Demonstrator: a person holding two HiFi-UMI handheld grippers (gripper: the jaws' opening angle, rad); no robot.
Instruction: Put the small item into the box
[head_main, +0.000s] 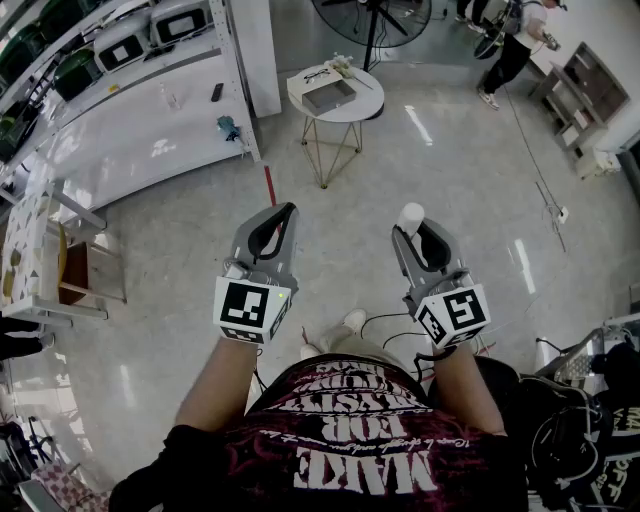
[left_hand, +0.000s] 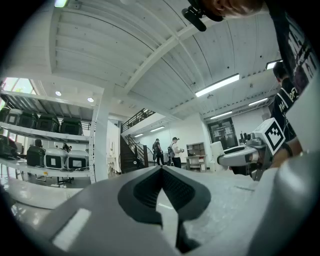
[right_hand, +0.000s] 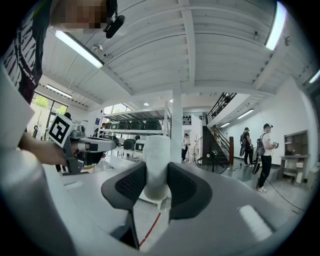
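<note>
Head view: round table (head_main: 372, 106) bearing box (head_main: 329, 96) ahead; right tongs (head_main: 414, 232) grip white cylinder (head_main: 410, 213).

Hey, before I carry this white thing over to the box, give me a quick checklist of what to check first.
1. Item gripped: the right hand-held gripper is shut on the white cylinder, which stands upright between its jaws. Ok.
2. Other hand free: the left hand-held gripper is shut with nothing in it. Ok.
3. Box in sight: the box lies on the round table ahead. Ok.
4. Box within reach: it stands well ahead across the floor, so walk closer first. Not ok.
5. Box open and ready for the item: too small to judge from here. Cannot tell.
</note>
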